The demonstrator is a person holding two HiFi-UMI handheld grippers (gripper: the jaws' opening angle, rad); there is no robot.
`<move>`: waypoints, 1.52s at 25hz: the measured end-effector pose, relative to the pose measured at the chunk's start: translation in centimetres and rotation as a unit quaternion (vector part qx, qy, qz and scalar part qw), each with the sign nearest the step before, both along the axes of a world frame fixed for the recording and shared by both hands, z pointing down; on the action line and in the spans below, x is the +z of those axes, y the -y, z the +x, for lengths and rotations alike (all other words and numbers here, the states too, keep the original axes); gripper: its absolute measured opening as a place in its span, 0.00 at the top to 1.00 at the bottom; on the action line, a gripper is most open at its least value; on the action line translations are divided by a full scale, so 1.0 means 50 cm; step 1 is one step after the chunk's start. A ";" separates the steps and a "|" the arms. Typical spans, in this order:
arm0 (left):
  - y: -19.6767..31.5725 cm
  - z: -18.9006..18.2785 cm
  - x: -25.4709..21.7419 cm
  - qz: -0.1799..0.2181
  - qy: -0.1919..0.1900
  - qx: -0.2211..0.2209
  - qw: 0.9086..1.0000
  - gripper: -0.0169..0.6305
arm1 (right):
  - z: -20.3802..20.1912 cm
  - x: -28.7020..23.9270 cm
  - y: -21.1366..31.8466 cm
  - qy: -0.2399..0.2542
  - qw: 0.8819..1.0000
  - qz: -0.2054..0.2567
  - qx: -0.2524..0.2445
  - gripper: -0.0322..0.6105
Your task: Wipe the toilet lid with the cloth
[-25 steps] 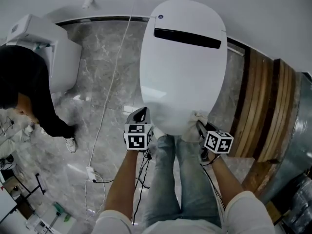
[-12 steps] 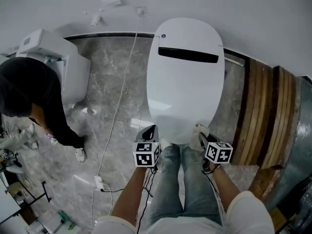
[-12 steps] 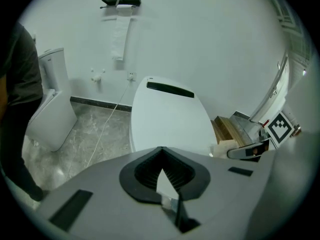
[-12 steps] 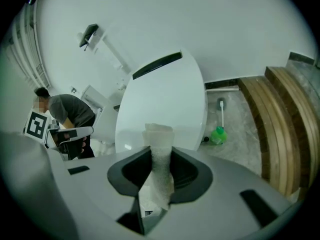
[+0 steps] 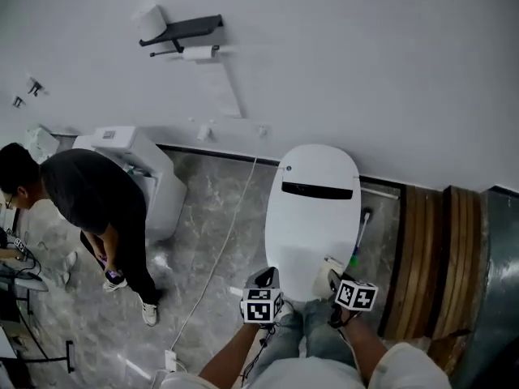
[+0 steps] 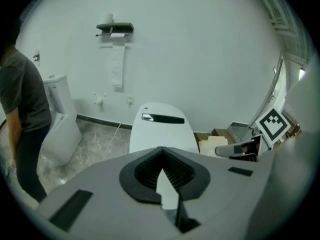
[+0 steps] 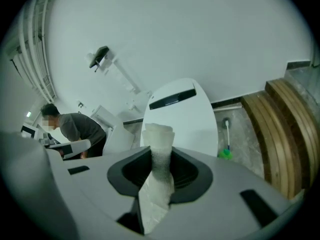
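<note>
At far left a person (image 5: 89, 191) in a dark top bent forward beside a second toilet (image 5: 152, 183), which stood against the white wall (image 5: 365, 71). A paper holder (image 5: 180, 29) was fixed to that wall higher up, with a strip of paper hanging from it. A white cable (image 5: 220, 254) ran across the grey marble floor (image 5: 203, 217) between the two toilets. The left gripper (image 5: 265, 275) was held just beside the near left edge of the toilet lid (image 5: 313, 217) — its jaws were brought together, and the left gripper view showed nothing between them. The lid was down, white, with a dark slot near its far end. The right gripper (image 5: 331, 272) was at the lid's near right edge, its jaws clamped on the cloth (image 7: 158, 149), a folded white piece standing up above them. Whether the cloth touched the lid could not be established. Right of the toilet a toilet brush (image 5: 358, 237) with a green head was on the floor. Beyond it — further right — curved wooden boards (image 5: 430, 258) lay side by side.
</note>
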State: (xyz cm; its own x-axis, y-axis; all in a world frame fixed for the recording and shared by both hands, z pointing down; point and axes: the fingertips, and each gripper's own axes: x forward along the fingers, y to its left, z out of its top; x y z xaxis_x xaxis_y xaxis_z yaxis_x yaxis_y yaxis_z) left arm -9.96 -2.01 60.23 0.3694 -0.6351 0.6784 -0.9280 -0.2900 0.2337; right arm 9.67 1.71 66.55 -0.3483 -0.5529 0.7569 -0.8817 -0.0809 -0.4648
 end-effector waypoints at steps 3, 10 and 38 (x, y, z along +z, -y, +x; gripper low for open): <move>0.037 0.018 -0.088 0.022 -0.011 -0.013 1.000 0.95 | -0.002 -0.075 0.053 -0.001 1.000 0.031 0.002 0.80; 0.108 0.043 -0.272 0.076 -0.059 -0.052 0.994 0.95 | -0.003 -0.252 0.140 0.017 0.996 0.090 0.023 0.79; 0.109 0.140 -0.495 0.189 -0.042 -0.009 0.981 0.95 | -0.020 -0.540 0.140 -0.024 0.976 0.218 -0.005 0.79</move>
